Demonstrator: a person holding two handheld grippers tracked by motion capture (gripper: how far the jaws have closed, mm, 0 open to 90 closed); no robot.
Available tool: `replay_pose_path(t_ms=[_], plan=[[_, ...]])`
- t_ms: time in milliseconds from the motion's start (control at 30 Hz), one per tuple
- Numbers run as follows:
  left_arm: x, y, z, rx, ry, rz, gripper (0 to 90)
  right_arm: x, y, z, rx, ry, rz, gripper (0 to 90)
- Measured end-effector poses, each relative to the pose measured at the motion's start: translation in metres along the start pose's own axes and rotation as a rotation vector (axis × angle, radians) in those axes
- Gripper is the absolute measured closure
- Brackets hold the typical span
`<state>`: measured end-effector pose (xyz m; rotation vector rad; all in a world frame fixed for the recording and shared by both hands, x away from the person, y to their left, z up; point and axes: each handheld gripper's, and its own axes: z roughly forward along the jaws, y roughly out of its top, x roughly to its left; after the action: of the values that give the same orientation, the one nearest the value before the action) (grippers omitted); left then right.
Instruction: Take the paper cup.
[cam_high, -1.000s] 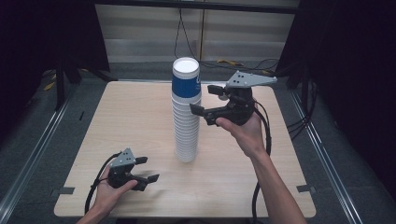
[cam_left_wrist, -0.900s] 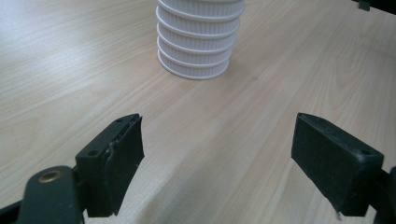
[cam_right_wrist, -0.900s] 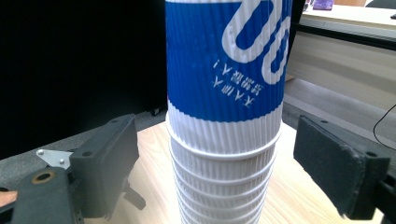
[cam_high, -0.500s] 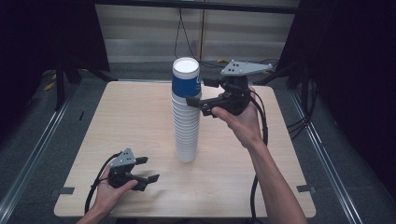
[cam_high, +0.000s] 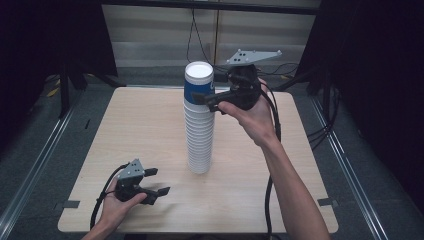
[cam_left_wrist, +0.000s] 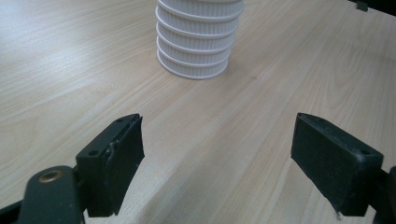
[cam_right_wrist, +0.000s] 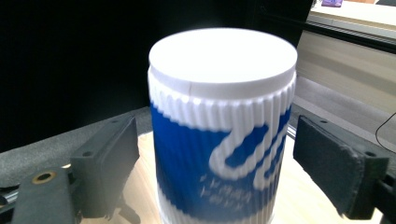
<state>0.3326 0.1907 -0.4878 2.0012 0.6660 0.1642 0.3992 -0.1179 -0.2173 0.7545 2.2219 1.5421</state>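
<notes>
A tall stack of upturned white ribbed paper cups (cam_high: 198, 135) stands at the middle of the wooden table (cam_high: 135, 125). Its top cup (cam_high: 198, 82) is blue with white print. My right gripper (cam_high: 202, 102) is raised to the top of the stack, open, its jaws to either side of the blue cup (cam_right_wrist: 222, 135) without touching it. My left gripper (cam_high: 157, 181) rests low near the table's front left, open and holding nothing. The bottom of the stack (cam_left_wrist: 196, 44) lies ahead of its jaws.
Cables trail from both grippers across the table and off its edges. Metal rails (cam_high: 30, 170) run along the floor on both sides of the table. Dark curtains close off left and right.
My right gripper has risen and moved left, from beside the stack's upper part to around the blue top cup. The left gripper has stayed put.
</notes>
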Motion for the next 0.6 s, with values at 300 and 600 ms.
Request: replay_pose_path(t_ms=[300, 600], plan=[[0.0, 0.0, 0.001, 0.004, -0.004, 0.001, 16.9, -0.004, 0.007, 0.014, 0.017, 0.012, 0.008, 15.6], [0.0, 0.0, 0.0, 0.006, -0.005, 0.003, 16.9, -0.006, 0.01, 0.02, 0.021, 0.027, 0.019, 21.7]])
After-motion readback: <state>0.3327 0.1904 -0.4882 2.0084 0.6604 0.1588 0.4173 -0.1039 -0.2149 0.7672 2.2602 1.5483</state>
